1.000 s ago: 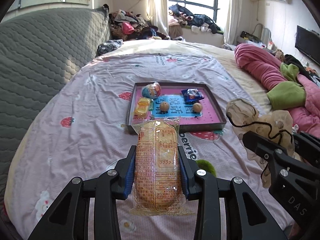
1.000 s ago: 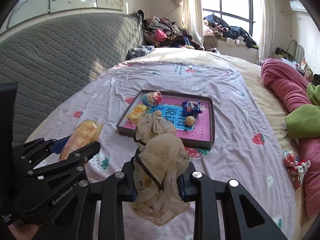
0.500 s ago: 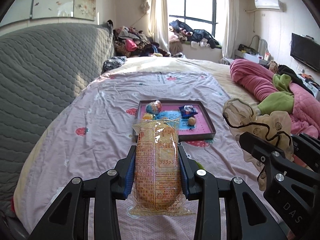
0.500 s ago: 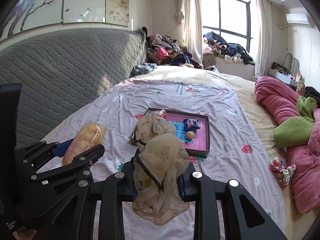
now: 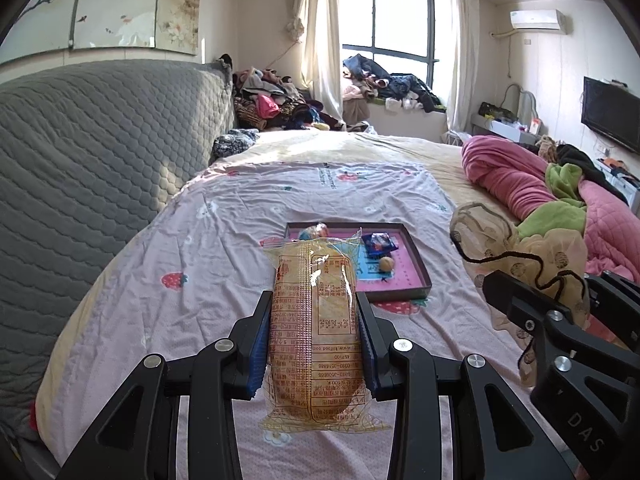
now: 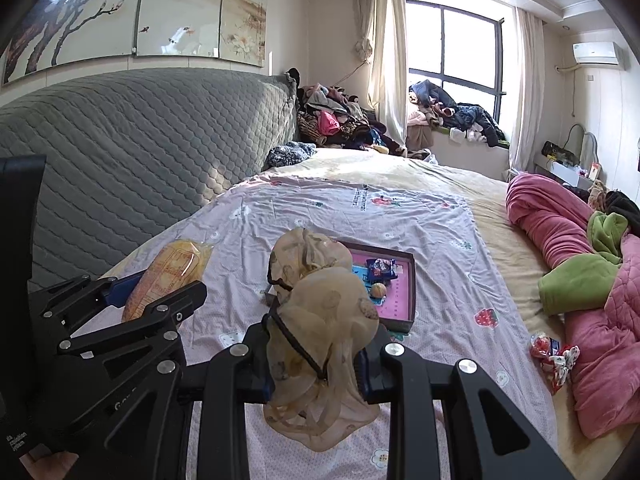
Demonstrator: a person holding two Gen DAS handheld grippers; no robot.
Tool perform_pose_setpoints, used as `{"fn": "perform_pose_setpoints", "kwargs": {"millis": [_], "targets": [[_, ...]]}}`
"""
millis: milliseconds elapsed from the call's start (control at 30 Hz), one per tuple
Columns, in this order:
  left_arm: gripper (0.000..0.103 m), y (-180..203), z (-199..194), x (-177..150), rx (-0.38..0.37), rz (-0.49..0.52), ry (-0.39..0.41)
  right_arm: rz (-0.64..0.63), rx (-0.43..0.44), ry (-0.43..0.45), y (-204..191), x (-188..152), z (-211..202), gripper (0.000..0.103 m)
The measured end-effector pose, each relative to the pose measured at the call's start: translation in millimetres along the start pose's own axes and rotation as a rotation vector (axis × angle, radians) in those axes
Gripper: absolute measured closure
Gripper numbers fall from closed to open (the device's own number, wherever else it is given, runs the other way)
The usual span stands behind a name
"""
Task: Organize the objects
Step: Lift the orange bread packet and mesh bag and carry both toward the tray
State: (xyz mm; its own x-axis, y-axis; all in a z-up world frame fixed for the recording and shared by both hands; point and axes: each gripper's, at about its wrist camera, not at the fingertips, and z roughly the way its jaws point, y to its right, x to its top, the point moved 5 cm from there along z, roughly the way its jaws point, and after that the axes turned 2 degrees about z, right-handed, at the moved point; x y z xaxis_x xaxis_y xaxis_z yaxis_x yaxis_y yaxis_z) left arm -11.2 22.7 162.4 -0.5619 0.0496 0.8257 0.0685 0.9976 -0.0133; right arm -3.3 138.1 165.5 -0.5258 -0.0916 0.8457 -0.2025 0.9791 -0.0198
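My left gripper (image 5: 314, 316) is shut on a long wrapped bread packet (image 5: 314, 328), held above the bed; the packet also shows in the right wrist view (image 6: 168, 276). My right gripper (image 6: 316, 356) is shut on a sheer beige drawstring pouch (image 6: 320, 320), which also shows in the left wrist view (image 5: 520, 248). Ahead on the pink bedsheet lies a shallow tray (image 5: 416, 268) with a pink floor, holding a blue snack packet (image 5: 379, 243), a small round ball (image 5: 386, 264) and other items partly hidden behind the bread. The tray's rim also shows in the right wrist view (image 6: 412, 292).
A grey quilted headboard (image 5: 100, 152) runs along the left. Pink and green bedding (image 5: 560, 200) is heaped on the right. A red-wrapped item (image 6: 554, 356) lies on the sheet near that bedding. Piled clothes (image 5: 276, 108) sit at the far end under the window.
Both grippers have pulled back and risen from the tray, which now looks smaller and farther. The bread packet and pouch stay gripped.
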Motion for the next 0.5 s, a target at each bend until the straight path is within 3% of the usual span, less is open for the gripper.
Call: {"fn": "perform_pose_setpoints", "kwargs": {"millis": [500], "targets": [[0.064,-0.6,13.7,19.7,-0.004,-0.018,0.023,0.011,-0.001,0.019,5.5,11.5,13.2,0.073]]}}
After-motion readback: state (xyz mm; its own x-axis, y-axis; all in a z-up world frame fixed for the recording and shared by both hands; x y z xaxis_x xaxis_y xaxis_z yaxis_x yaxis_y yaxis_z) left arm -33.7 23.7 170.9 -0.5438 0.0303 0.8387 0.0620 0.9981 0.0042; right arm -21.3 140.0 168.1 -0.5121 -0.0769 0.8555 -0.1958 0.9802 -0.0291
